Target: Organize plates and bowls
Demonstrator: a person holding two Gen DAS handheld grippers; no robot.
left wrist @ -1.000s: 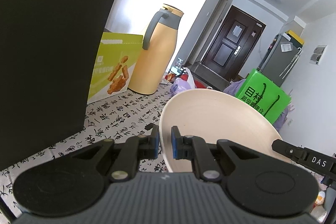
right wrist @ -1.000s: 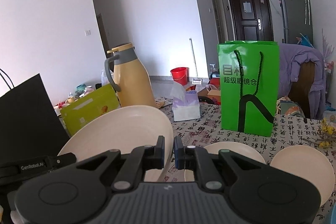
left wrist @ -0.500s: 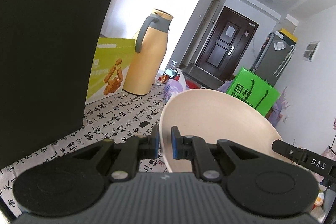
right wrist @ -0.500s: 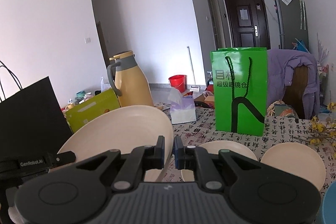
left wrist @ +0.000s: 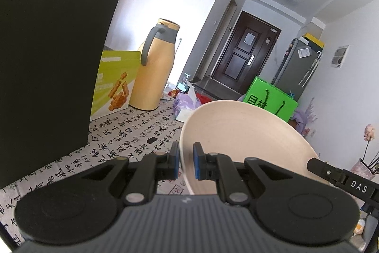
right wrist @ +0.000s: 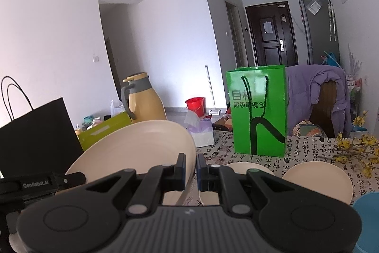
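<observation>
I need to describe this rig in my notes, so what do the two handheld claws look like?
Both match: a ribbed dark grey body with two round black discs, black linkage arms with silver pivot pins, and blue pads on the fingers. The left claw has GenRobot.AI lettering on its side, the right claw reads DAS. No sleeves or cables show.

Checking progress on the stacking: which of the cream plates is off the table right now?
The large cream plate gripped at both rims; the two smaller ones lie flat.

Your big cream plate hangs tilted above the table — two smaller cream plates lie flat beyond.
</observation>
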